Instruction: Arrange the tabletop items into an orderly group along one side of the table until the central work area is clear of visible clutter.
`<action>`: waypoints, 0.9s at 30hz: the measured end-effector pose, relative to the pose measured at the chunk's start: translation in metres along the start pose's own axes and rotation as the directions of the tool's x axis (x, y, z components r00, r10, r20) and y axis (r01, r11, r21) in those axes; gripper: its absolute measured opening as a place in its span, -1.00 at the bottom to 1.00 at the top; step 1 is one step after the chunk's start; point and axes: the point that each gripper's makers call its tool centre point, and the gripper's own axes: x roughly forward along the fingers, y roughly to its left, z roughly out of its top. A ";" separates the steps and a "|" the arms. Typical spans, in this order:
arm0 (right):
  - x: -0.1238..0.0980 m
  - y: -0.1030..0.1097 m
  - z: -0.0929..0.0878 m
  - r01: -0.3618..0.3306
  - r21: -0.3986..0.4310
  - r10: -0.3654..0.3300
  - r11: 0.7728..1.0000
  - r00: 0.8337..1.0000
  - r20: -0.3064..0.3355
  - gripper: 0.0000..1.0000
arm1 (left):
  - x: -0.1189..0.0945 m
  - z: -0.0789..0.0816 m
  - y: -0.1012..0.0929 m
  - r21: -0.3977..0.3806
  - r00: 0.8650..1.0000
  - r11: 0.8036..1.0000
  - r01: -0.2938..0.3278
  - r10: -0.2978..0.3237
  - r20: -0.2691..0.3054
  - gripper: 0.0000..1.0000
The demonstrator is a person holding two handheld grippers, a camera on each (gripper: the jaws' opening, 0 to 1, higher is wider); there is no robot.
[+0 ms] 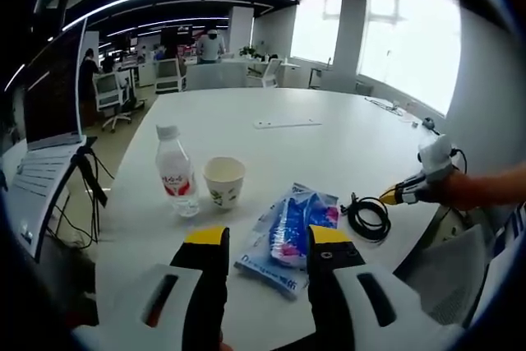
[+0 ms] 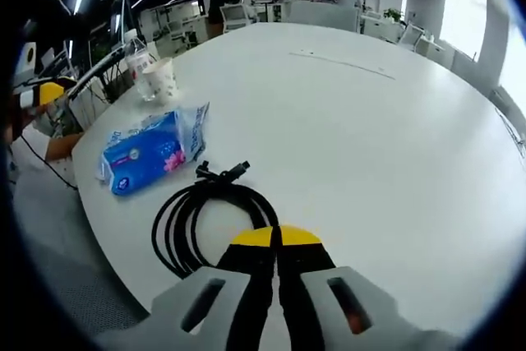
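Left gripper jaws stood apart at lower centre; the tissue pack lay between them, long axis running toward upper right. Right gripper jaws were together beside the coiled cable, plug end pointing upper right.

I'm looking low across the round white table from its near edge in both views, each facing the blue plastic tissue pack from opposite sides.

laptop – open on stand, table's edge | office chairs – beyond | windows
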 end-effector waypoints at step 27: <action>-0.012 0.015 0.011 -0.044 -0.013 0.045 0.999 0.998 0.048 -1.00 | 0.006 -0.004 -0.017 0.003 1.000 1.000 0.015 -0.015 -0.011 -0.27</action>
